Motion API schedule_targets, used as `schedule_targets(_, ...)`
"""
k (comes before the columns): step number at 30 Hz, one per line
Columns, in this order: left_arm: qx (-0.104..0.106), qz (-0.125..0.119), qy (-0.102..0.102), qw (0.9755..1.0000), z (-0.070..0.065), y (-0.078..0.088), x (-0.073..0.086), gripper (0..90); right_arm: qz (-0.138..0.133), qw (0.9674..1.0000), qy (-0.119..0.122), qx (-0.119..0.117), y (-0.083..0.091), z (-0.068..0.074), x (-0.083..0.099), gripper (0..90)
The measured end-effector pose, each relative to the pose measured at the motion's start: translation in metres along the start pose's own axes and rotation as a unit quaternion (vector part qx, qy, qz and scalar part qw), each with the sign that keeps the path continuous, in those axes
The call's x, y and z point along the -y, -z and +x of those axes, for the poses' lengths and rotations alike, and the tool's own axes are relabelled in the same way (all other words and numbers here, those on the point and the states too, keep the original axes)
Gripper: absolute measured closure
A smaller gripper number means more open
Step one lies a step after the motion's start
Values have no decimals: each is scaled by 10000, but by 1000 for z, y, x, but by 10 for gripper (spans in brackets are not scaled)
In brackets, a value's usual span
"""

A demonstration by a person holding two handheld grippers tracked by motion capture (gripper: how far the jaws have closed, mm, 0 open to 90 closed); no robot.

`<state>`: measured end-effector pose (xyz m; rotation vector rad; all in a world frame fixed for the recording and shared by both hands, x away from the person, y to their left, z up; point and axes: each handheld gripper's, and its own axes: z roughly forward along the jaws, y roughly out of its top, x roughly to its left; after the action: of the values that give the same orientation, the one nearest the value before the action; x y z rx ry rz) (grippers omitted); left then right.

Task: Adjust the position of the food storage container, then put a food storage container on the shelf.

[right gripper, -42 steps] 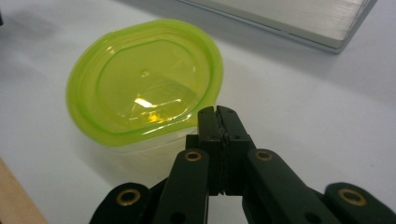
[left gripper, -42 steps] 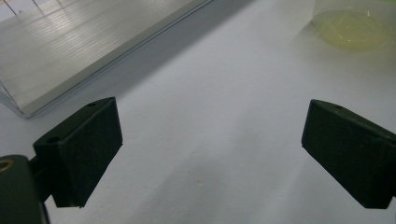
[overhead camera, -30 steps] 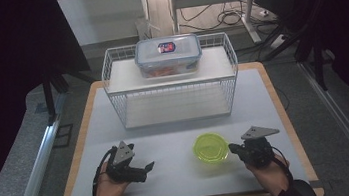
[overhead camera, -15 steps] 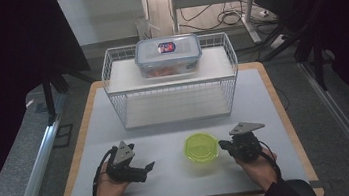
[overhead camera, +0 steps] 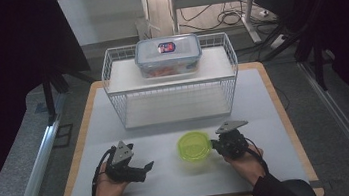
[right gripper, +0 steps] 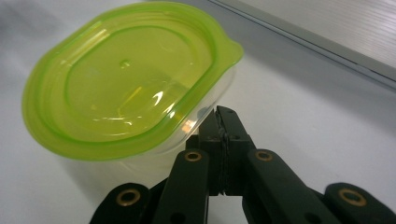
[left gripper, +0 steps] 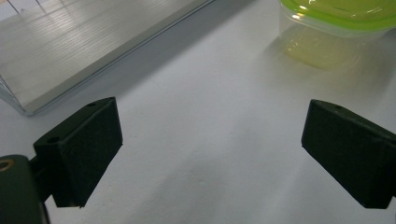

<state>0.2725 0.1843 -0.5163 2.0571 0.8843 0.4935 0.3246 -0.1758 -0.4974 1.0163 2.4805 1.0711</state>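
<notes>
- Green-lidded clear container [overhead camera: 194, 146] at lower centre of the high view, on the white tabletop [overhead camera: 263, 102] — just left of the right gripper [overhead camera: 217, 145].
- Right gripper jaws pressed together, nothing between them, tips touching the container wall under the lid rim [right gripper: 187, 126].
- Left gripper [overhead camera: 146, 168] at lower left, jaws wide apart over bare tabletop — holding nothing.
- Wire basket [overhead camera: 170, 81] upper centre, blue-lidded box [overhead camera: 167, 54] on top.

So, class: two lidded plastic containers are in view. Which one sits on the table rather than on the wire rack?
The green-lidded container, on the white table beside the right hand-held gripper. The clear rectangular box sits atop the wire rack.
</notes>
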Motion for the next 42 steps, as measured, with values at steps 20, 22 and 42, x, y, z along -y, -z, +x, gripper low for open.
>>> schedule_targets(20, -28, 28, 25, 10000, 0, 3, 1, 52, -61, 9997, -161, 152, 25, -27, 18, 590)
schedule_targets(22, -25, 35, 19, 10000, 0, 3, 1, 52, -82, 9996, -237, 129, 27, -30, 20, 525)
schedule_targets(42, -45, 26, -27, 10000, -8, 10, 5, 52, -469, 9972, -566, -117, 51, -26, 16, 439)
